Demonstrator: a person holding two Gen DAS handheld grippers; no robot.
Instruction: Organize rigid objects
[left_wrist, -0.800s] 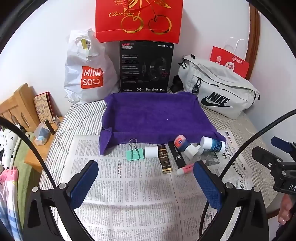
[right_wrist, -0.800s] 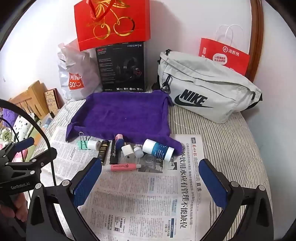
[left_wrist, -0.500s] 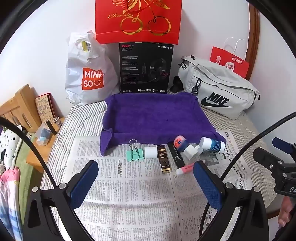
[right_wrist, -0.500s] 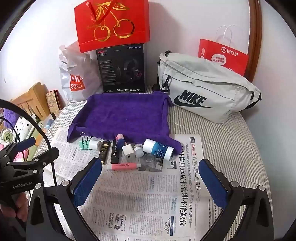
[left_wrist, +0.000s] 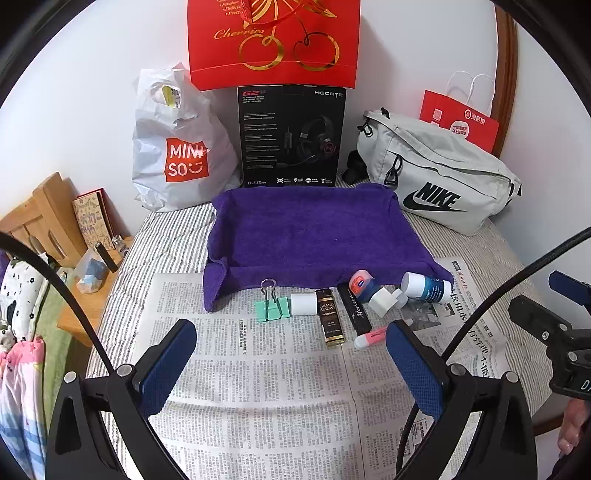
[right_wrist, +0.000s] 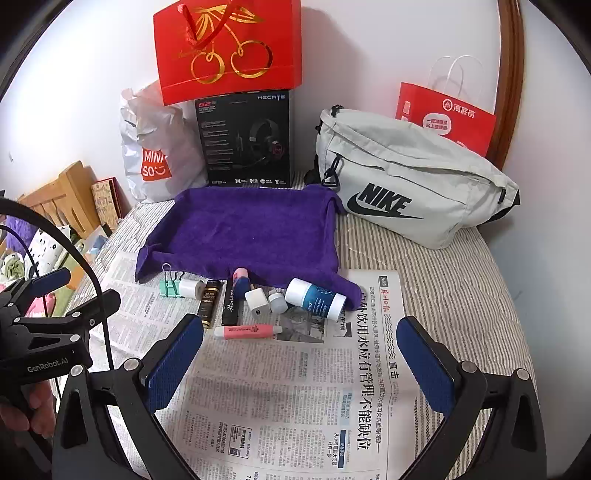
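Small items lie in a row on newspaper (left_wrist: 258, 387) in front of a purple towel (left_wrist: 314, 232): a green binder clip (left_wrist: 272, 307), a white cap (left_wrist: 303, 304), a dark gold-lettered tube (left_wrist: 330, 322), a black tube (left_wrist: 357, 312), a pink stick (right_wrist: 248, 331), a pink-capped jar (left_wrist: 360, 283), a white cube (right_wrist: 257, 300) and a blue-labelled white bottle (right_wrist: 316, 297). My left gripper (left_wrist: 291, 363) hovers open above the paper, short of the row. My right gripper (right_wrist: 301, 352) is open too, just short of the pink stick. Nothing sits between either pair of fingers.
Against the wall stand a white Miniso bag (left_wrist: 181, 147), a black headset box (left_wrist: 291, 136), a red cherry gift bag (left_wrist: 273, 40), a grey Nike bag (right_wrist: 410, 184) and a red paper bag (right_wrist: 447, 118). A wooden shelf (left_wrist: 48, 218) with clutter lies left of the bed edge.
Both views have crept slightly closer to the row of items; nothing on the newspaper has moved and both grippers have stayed open.
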